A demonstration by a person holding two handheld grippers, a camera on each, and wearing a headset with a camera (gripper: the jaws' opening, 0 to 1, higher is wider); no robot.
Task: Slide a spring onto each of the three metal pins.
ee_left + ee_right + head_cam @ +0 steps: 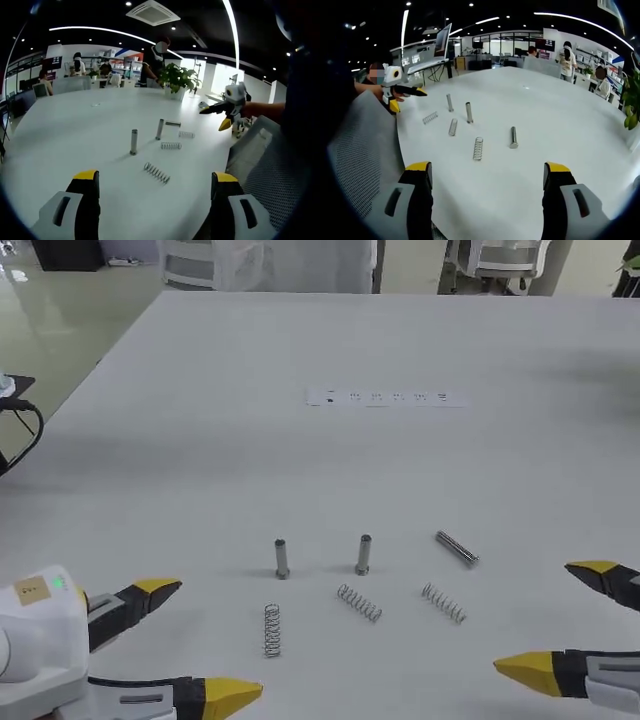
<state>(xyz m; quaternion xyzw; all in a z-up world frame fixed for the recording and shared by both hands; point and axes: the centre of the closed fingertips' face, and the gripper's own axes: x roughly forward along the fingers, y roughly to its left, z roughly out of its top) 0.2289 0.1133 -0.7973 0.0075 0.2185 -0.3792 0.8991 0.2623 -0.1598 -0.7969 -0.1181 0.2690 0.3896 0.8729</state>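
white worktop (200, 440) carries three metal pins and three springs, every piece apart from the others. the middle pin (364, 554) stands upright on its end. to its left, near but not touching, the left pin (281, 558) stands upright too. to the right of the middle pin, the third pin (456, 548) lies flat on its side, slanted.

the springs all lie loose on the worktop, on the person's side of the middle pin. the middle spring (359, 602) lies just in front of it. the left spring (272, 629) sits further left and closer to the person. the right spring (443, 602) sits off to the right, in front of the lying pin.

the left claw (200, 642) hangs well left of the middle pin and nearer the person. it is released, its yellow-tipped jaws spread wide with nothing between them. the right claw (555, 620) hangs well right of the middle pin, released the same way and gripping nothing. a printed label strip (385, 398) lies flat well beyond the middle pin.
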